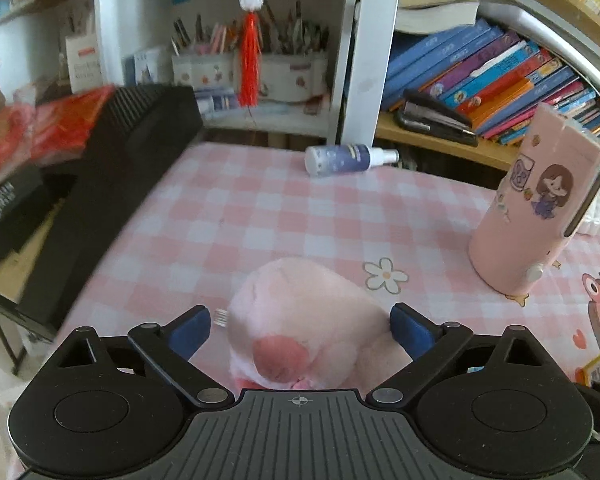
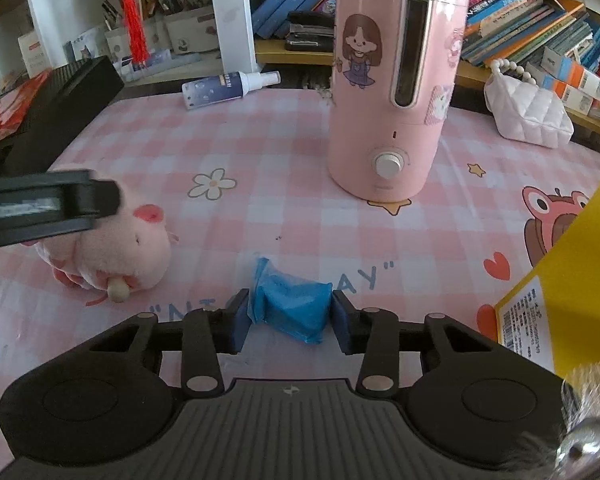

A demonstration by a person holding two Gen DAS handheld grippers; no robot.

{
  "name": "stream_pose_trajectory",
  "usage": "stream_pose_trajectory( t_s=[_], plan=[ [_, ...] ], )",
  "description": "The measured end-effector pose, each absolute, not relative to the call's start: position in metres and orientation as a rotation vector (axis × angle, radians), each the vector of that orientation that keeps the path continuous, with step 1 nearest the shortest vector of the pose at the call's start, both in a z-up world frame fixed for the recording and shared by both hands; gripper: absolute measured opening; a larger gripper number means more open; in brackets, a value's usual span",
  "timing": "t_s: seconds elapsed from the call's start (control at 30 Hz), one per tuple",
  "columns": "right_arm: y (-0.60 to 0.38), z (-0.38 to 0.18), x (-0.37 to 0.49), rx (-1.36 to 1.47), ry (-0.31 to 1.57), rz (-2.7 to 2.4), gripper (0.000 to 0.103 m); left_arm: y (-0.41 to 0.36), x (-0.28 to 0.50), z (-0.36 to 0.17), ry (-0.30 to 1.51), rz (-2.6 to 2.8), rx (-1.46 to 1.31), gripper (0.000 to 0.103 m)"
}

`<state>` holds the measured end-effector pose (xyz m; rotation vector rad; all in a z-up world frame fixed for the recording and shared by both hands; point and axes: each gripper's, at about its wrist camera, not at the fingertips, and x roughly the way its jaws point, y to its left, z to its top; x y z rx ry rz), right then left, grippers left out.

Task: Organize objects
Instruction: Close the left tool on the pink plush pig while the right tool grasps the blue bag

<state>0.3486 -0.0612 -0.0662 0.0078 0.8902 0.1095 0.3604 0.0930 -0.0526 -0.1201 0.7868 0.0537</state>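
A pink plush pig (image 1: 300, 320) lies on the pink checked tablecloth (image 1: 240, 208). My left gripper (image 1: 300, 330) stands open around it, a blue pad on each side and neither pressing. In the right wrist view the same plush pig (image 2: 128, 256) lies at the left with the left gripper's dark finger (image 2: 48, 204) over it. My right gripper (image 2: 290, 316) is shut on a small blue plastic packet (image 2: 294, 310), both blue pads against its sides, low over the cloth.
A tall pink appliance (image 2: 392, 92) with a dial and cartoon stickers stands mid-table. A blue spray bottle (image 2: 224, 86) lies at the back edge. A black box (image 1: 112, 184) borders the left side, a yellow box (image 2: 560, 300) the right. A white quilted purse (image 2: 528, 112) and bookshelves sit behind.
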Motion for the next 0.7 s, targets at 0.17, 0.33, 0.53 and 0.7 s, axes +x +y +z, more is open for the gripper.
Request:
stream_pose_trajectory(
  t_s=[0.17,0.33,0.53,0.7],
  plan=[
    [-0.061,-0.056,0.34,0.014,0.867,0.13,0.038,0.101,0.371,-0.065,0.8,0.047,-0.225,0.1],
    [-0.061,-0.051,0.335,0.03,0.86,0.142,0.038,0.104,0.377,-0.068,0.819,0.011,-0.286,0.087],
    [-0.063,-0.046,0.328,0.042,0.851,0.136,0.038,0.098,0.358,-0.051,0.8,-0.017,-0.226,0.076],
    [-0.062,-0.041,0.316,0.024,0.833,0.146,0.038,0.105,0.327,-0.035,0.77,-0.025,-0.249,0.076]
  ],
)
